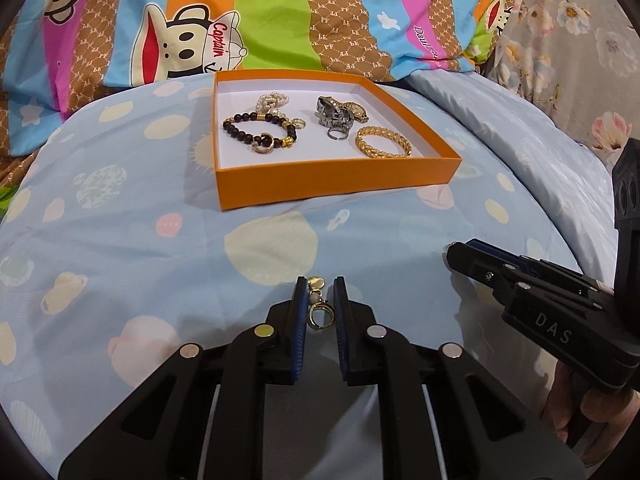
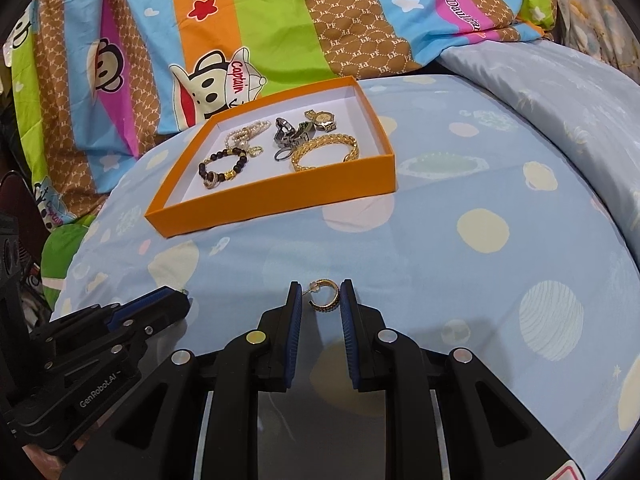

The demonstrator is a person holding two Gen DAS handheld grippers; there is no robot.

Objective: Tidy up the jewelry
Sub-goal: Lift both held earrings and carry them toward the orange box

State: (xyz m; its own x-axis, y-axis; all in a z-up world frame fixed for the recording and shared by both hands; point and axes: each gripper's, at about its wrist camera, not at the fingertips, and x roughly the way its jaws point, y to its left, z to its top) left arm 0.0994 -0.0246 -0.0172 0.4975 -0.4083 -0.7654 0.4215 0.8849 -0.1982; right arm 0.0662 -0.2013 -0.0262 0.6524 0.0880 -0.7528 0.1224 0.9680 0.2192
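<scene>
An orange box lies on the blue bedspread and holds a black bead bracelet, pearls, a gold chain bracelet and watches. My left gripper is shut on a gold drop earring, held above the bedspread in front of the box. My right gripper is shut on a gold hoop earring, also short of the box. Each gripper shows in the other's view: the right gripper at the right, the left gripper at the lower left.
A striped cartoon-print quilt is piled behind the box. A floral fabric lies at the far right. The blue bedspread with pale dots slopes away on both sides. A person's hand grips the right gripper's handle.
</scene>
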